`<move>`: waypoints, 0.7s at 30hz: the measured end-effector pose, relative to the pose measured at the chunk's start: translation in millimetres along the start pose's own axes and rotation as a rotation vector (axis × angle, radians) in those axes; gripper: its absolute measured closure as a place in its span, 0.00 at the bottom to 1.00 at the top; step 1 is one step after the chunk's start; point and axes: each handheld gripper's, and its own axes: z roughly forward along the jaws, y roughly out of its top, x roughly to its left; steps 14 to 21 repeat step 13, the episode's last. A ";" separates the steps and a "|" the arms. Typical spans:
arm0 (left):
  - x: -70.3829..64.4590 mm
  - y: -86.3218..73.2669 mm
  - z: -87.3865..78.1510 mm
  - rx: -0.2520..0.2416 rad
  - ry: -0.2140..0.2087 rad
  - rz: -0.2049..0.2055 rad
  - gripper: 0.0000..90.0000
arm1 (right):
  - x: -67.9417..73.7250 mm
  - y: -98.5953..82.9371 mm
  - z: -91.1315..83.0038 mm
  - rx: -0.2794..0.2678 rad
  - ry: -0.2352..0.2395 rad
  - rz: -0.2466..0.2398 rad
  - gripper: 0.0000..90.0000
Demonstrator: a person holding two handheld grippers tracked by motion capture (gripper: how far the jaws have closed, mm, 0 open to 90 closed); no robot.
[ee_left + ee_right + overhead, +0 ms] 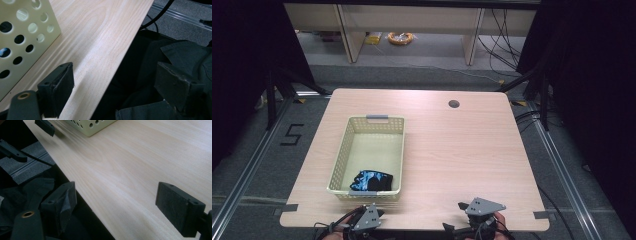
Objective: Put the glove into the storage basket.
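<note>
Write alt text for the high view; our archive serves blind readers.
A pale yellow perforated plastic basket sits left of centre on a light wooden table, holding a crumpled black and blue glove at its near end. At the table's near edge, the left gripper and right gripper are both open and hold nothing.

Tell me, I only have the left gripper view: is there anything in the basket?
Observer: Yes. A black and blue glove lies at the near end of the basket, seen from the high view.
Operator: Is my right gripper holding anything?
Observer: No. The right gripper is open, with bare table between its jaws.
Operator: Where is it on the table?
Observer: At the near edge, to the right of the basket. The left gripper sits at the same edge, just in front of the basket.
</note>
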 end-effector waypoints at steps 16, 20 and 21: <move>-0.5 -0.2 0.9 0.005 0.008 0.006 0.17 | -0.4 -0.1 1.9 0.025 0.003 -0.003 0.20; -0.5 -0.2 0.9 0.005 0.008 0.006 0.17 | -0.4 -0.1 1.9 0.025 0.003 -0.003 0.20; -0.5 -0.2 0.9 0.005 0.008 0.006 0.17 | -0.4 -0.1 1.9 0.025 0.003 -0.003 0.20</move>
